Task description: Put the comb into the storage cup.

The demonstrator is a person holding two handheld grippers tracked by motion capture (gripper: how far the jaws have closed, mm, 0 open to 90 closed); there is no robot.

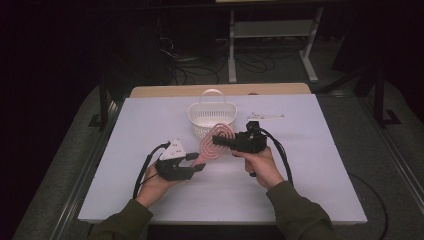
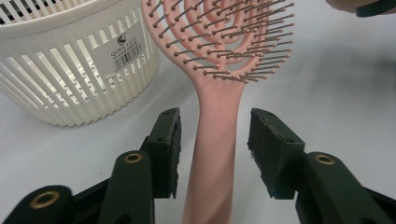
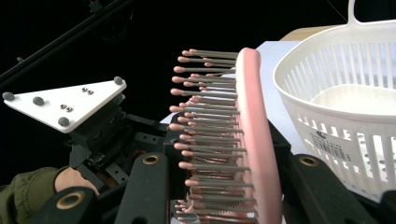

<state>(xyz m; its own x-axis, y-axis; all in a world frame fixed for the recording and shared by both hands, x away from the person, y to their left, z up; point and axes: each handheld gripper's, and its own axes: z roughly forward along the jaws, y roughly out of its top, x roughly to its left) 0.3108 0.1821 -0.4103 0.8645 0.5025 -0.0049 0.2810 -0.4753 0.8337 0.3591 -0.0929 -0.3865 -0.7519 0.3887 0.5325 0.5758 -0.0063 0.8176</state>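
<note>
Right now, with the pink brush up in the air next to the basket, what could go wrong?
1. The left gripper is open around the handle of the pink brush without pressing it, so the right gripper alone holds the brush by its bristled head. That grip might slip on the bristles.
2. The white basket sits very close. A swing of the brush might knock it aside.

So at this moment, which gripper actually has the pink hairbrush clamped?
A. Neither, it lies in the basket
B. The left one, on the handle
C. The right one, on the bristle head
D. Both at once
C: in the right gripper view the right gripper has its jaws pressed on the head of the hairbrush, while the left gripper stands with gaps either side of the handle, beside the basket.
</note>
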